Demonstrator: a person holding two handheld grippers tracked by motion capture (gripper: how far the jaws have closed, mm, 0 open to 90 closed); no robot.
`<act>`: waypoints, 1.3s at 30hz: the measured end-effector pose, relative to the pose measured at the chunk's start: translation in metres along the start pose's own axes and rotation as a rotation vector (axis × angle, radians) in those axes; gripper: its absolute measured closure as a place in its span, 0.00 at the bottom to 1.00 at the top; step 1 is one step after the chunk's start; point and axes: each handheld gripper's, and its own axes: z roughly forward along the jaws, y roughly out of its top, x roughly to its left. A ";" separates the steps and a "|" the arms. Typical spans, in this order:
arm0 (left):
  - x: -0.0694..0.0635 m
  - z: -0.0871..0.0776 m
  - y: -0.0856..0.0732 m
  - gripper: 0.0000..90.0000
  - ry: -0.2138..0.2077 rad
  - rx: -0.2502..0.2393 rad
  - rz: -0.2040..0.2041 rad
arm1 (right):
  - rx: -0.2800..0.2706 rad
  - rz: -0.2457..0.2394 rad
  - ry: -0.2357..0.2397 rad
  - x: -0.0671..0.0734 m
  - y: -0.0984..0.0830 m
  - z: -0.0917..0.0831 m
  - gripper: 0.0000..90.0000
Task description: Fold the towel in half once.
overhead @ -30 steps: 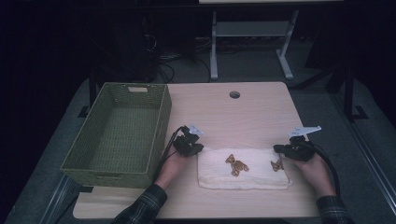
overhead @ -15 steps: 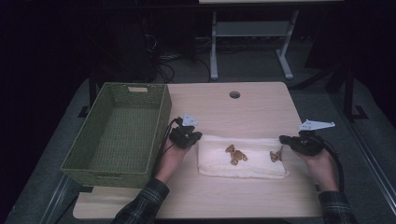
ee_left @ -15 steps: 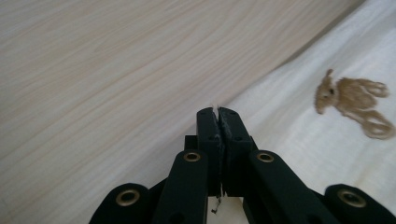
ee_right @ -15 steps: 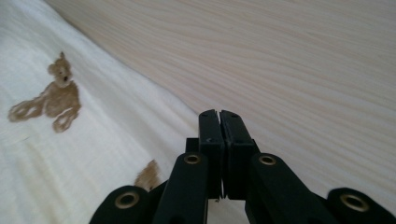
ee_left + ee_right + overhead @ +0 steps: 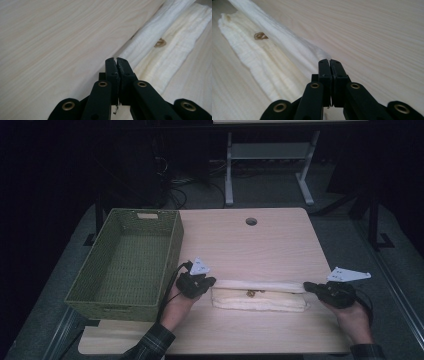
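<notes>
From the high view, the cream towel [image 5: 260, 296] lies near the table's [image 5: 250, 250] front edge beside the green basket [image 5: 125, 262], half folded, with the left gripper [image 5: 209, 281] and right gripper [image 5: 309, 287] pinching its two ends. In the left gripper view the jaws of the left gripper [image 5: 116, 60] are shut on the towel's [image 5: 160, 57] folded edge, and the right gripper view shows the right gripper [image 5: 329, 62] clamped on the towel [image 5: 272, 62] likewise. The fold seems mid-way; the next move likely calls for laying that edge flat evenly before letting go.

No legible text or labels anywhere

Towel [image 5: 260, 296]: its near edge has been lifted and folded over toward 12 o'clock, so the flat cloth is now a narrow strip.
Brown print [image 5: 251, 293]: mostly covered.
Left hand-held gripper [image 5: 211, 281], right hand-held gripper [image 5: 307, 286]: moved toward 12 o'clock, pinching the towel's ends.
</notes>
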 end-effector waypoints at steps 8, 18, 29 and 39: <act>-0.009 -0.003 -0.012 0.98 -0.028 0.041 0.015 | 0.020 -0.020 0.014 0.015 -0.012 -0.007 0.98; -0.021 0.000 -0.021 0.98 -0.071 0.102 0.018 | 0.049 -0.010 0.027 0.020 -0.027 -0.013 0.98; -0.023 0.005 -0.028 0.96 -0.077 0.174 0.026 | 0.107 -0.017 0.067 0.030 -0.037 -0.012 0.97; -0.024 -0.001 -0.006 0.60 -0.107 0.090 0.044 | 0.046 0.020 0.064 0.024 -0.017 -0.015 0.68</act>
